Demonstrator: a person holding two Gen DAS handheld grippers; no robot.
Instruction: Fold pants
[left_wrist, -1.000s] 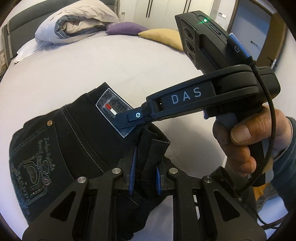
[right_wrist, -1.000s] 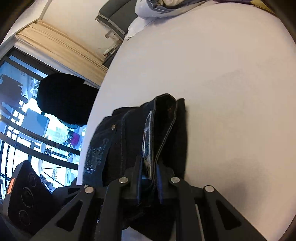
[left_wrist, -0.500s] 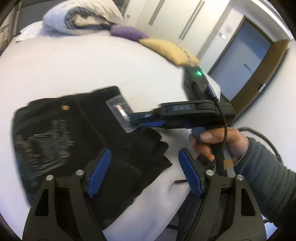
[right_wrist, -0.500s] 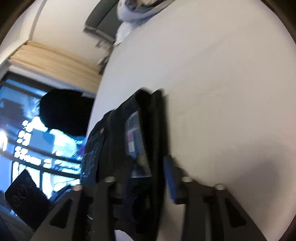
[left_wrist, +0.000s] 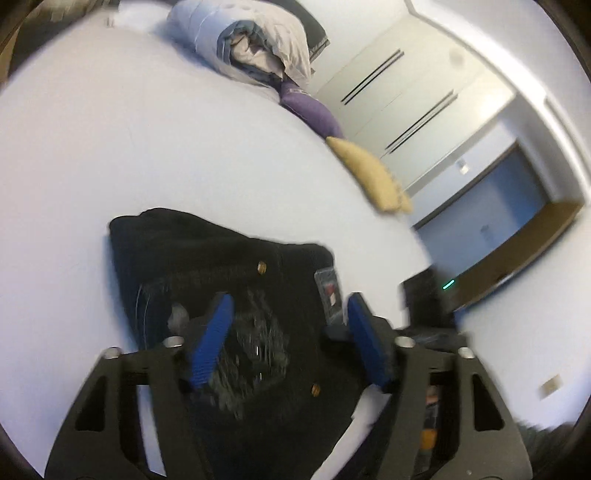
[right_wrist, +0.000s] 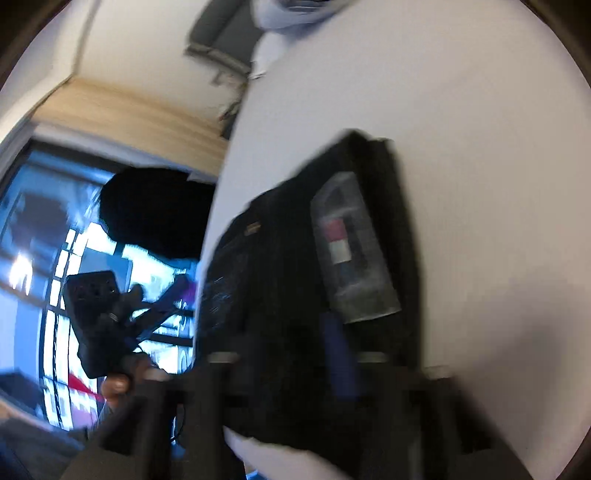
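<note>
The black pants (left_wrist: 236, 280) lie folded into a compact stack on the white bed (left_wrist: 110, 147), with a grey label patch (left_wrist: 328, 291) and embroidered back pocket facing up. My left gripper (left_wrist: 288, 339) is open above the stack, its blue pads (left_wrist: 210, 343) apart and holding nothing. In the right wrist view the pants (right_wrist: 288, 266) and their label (right_wrist: 351, 251) fill the centre. My right gripper (right_wrist: 291, 365) is blurred, with one blue pad (right_wrist: 338, 358) showing and nothing between the fingers; it looks open. The left gripper (right_wrist: 107, 310) appears there at the left, off the bed.
A rolled duvet (left_wrist: 258, 40), a purple pillow (left_wrist: 310, 107) and a yellow pillow (left_wrist: 373, 177) lie along the far edge of the bed. White wardrobes and a doorway stand beyond. A window and beige curtain (right_wrist: 122, 114) are at the left in the right wrist view.
Both grippers have let go of the pants and opened. Both have pulled back from the folded stack, which now rests on the bed. The views are blurred with motion.
</note>
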